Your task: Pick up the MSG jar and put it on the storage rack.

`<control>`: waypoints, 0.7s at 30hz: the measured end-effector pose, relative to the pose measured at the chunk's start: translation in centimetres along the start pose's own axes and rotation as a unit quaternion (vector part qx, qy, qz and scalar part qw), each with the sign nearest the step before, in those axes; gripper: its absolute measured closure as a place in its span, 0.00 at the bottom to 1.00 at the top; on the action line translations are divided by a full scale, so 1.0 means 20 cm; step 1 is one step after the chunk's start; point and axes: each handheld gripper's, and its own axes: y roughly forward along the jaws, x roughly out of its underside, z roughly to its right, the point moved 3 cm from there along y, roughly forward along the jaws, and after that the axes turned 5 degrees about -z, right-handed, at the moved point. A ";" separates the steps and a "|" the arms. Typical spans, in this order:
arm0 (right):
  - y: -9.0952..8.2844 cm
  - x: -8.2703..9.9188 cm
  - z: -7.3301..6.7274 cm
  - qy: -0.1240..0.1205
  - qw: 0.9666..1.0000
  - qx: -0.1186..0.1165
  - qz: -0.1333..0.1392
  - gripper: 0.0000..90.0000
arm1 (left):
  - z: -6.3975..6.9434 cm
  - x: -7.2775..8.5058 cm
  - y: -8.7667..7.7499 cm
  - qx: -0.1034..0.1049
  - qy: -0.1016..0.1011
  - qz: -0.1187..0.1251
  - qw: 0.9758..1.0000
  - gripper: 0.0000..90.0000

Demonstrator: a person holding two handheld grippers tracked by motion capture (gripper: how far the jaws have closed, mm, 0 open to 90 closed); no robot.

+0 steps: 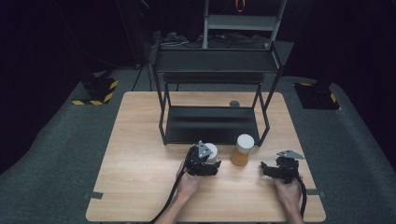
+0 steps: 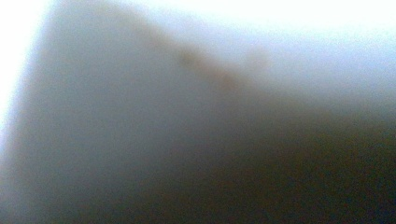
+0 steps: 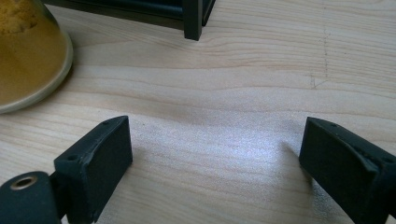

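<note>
Left tongs (image 1: 211,161) are clamped on the upright white-lidded jar (image 1: 211,150), just left of the orange jar (image 1: 243,150) on the tabletop (image 1: 140,154); right tongs (image 1: 266,169) gape empty, right of the orange jar.

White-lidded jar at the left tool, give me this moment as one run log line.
left tool: shut on white-lidded jar | right tool: open, nothing between jaws | orange-filled jar: standing free on table, before black shelf
</note>
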 end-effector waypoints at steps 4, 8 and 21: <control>0.00 0.00 0.00 0.000 1.000 0.000 0.000 0.10 | -0.01 -0.02 -0.01 0.004 -0.002 -0.003 1.000 0.33; 0.00 0.00 0.00 -0.001 1.000 0.000 0.000 0.10 | 0.00 -0.06 -0.03 0.006 0.005 -0.013 1.000 0.33; 0.00 0.00 0.00 0.000 1.000 0.000 0.000 0.10 | -0.03 -0.17 -0.08 0.025 0.005 -0.027 0.999 0.33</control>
